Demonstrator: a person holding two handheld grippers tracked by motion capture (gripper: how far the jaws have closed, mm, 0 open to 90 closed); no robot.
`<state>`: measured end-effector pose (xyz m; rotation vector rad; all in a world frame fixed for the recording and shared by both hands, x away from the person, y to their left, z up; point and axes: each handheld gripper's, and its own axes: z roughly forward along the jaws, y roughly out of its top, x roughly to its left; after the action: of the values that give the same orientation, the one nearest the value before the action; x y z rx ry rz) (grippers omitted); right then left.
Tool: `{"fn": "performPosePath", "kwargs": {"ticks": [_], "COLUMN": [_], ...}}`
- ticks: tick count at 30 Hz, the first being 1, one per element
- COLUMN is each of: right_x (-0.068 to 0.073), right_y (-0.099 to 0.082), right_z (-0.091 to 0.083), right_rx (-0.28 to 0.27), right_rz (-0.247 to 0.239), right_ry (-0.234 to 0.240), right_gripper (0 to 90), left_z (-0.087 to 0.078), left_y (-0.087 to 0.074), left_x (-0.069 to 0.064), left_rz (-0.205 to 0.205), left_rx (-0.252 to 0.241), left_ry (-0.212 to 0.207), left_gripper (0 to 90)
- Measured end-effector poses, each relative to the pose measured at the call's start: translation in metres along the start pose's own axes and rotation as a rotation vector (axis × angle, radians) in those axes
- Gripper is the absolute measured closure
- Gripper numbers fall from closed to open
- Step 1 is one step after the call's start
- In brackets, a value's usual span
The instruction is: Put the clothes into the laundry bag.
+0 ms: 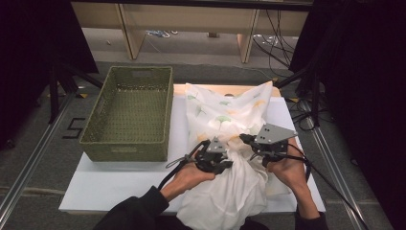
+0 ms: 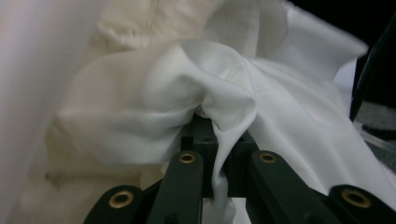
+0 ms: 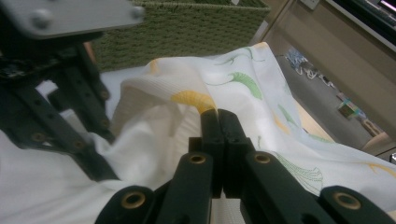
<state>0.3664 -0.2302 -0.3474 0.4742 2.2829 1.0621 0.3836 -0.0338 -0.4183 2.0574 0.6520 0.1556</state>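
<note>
Table (image 1: 119,184): white board, carrying an empty green woven basket (image 1: 130,115) at left and a white leaf-printed cloth (image 1: 225,117) at centre-right. The cloth lies bunched, its far part spread flat on the board and its near part spilling over the table's near edge, just beside the basket but not in it.

Left tongs (image 1: 229,162): pressed together on a gathered fold of the cloth; the left gripper view shows fabric pinched between the jaws. Right tongs (image 1: 245,139): pressed together at the cloth's rumpled middle; the right gripper view shows the jaws meeting at a fold, whether any fabric sits between them cannot be told.

Judgement: the step looks like gathering the cloth for folding or for the basket. Doing it well calls for lifting both pinches evenly, keeping the grips well apart so the fabric hangs open, and checking the right pinch before pulling.
</note>
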Motion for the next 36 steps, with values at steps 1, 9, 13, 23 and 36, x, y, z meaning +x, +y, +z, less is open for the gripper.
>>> {"fn": "performPosePath", "kwargs": {"ticks": [1,9,13,23,36], "right_x": [-0.001,-0.003,-0.003,-0.001,0.000], "right_y": [0.000,-0.002,-0.006,-0.004,-0.004], "right_z": [-0.001,-0.005,0.001,0.003,0.004], "right_rx": [-0.004,0.000,0.011,0.014,0.015], "right_rz": [-0.004,0.014,0.011,0.013,0.007], "right_ry": [-0.003,-0.007,0.003,0.004,0.010], "right_gripper": [90.0,90.0,90.0,90.0,90.0], "left_z": [0.003,0.031,0.008,-0.074,0.019], "left_y": [0.008,0.022,0.010,-0.040,-0.038], "left_x": [0.005,0.051,0.045,0.015,-0.013], "left_rz": [-0.018,-0.120,-0.138,-0.124,-0.038], "left_rx": [-0.025,-0.072,-0.055,0.032,0.012], "left_ry": [0.009,0.205,0.138,0.075,0.018], "left_gripper": [85.7,83.1,61.7,15.8,74.6]}}
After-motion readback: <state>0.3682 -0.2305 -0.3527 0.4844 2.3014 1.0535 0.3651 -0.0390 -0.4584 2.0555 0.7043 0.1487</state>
